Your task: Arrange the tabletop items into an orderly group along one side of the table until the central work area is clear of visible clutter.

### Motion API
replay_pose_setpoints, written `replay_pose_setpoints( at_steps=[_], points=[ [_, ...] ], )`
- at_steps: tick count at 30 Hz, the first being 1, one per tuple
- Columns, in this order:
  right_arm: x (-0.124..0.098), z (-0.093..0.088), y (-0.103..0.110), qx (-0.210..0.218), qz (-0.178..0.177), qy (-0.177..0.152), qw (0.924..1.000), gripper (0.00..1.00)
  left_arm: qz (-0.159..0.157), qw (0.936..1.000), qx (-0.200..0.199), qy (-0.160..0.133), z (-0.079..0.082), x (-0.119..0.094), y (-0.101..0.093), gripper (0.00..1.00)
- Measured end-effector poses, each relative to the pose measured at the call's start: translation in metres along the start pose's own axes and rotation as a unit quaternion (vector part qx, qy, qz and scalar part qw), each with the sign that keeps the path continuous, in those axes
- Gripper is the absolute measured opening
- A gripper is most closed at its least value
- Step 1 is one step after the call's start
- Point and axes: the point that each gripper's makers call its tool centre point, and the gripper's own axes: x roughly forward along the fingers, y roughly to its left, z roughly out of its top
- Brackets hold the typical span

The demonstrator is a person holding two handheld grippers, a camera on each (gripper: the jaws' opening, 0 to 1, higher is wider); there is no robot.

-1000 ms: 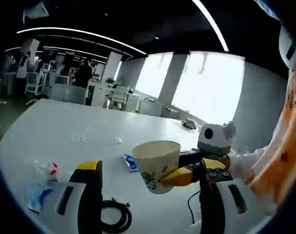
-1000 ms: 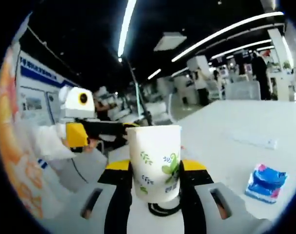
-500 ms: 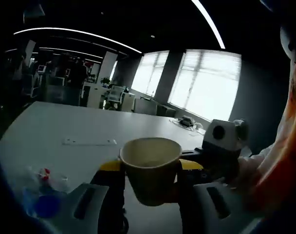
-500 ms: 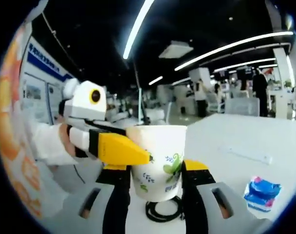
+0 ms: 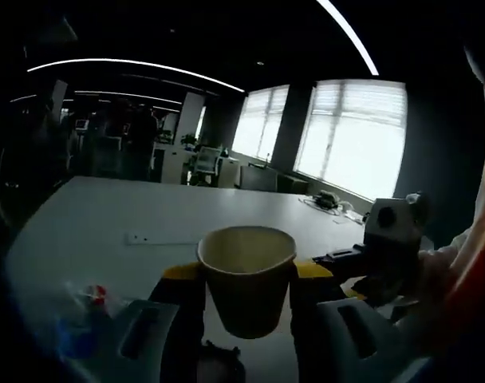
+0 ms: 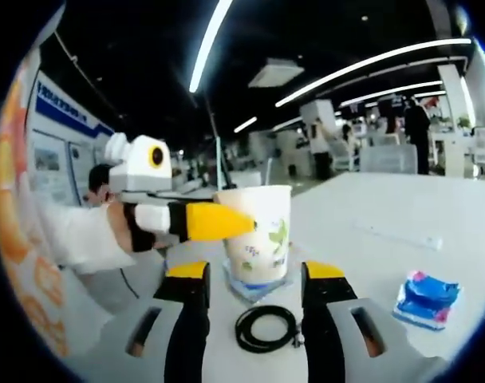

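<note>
My left gripper [image 5: 246, 291] held the paper cup [image 5: 246, 279]. Its two fingers [image 5: 183, 279] pressed on the cup's sides, and the cup stood upright between them with its open top showing. In the left gripper view the room looked dark. The white desk [image 5: 147, 223] stretched away behind the cup. A small red and blue packet [image 5: 87, 307] lay on the desk at about 8 o'clock from the cup. A flat white strip [image 5: 159, 238] lay farther back, at about 10 o'clock. My right gripper [image 5: 390, 255] showed at 3 o'clock, near the cup but apart from it.

In the right gripper view my right gripper [image 6: 254, 295] had its fingers [image 6: 187, 279] spread wide with nothing between them. The cup [image 6: 258, 235] with green leaves on it was out in front, and my left gripper [image 6: 191, 221] reached in from 9 o'clock with its yellow finger against the cup's side. I could not tell if the cup touched the blue pad [image 6: 254, 283] under it. A coil of black cable [image 6: 266, 327] lay on the desk [image 6: 386, 215] between my right fingers. A blue and pink tissue pack [image 6: 426, 295] lay at 3 o'clock, well apart from the cup.
</note>
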Motion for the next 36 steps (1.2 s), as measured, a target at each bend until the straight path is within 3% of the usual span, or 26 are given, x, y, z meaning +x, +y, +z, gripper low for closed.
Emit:
replay_pose_setpoints(
  at_steps=[10,19,28,36],
  points=[
    [-0.029,-0.014,-0.028,0.033,-0.054,0.001,0.998,0.45,0.039,0.9982,0.045,0.004,0.007,0.032,0.057,0.41],
    [-0.048,-0.027,-0.047,0.061,-0.089,0.005,0.9942,0.45,0.059,0.9952,0.073,0.026,0.003,0.064,0.104,0.42],
    [-0.047,-0.034,-0.063,0.083,-0.109,0.01,0.9905,0.45,0.083,0.9925,0.06,0.066,-0.021,0.091,0.151,0.42],
    [-0.045,-0.043,-0.076,0.102,-0.123,0.02,0.987,0.44,0.09,0.9908,0.05,0.088,-0.04,0.117,0.176,0.42]
  ],
)
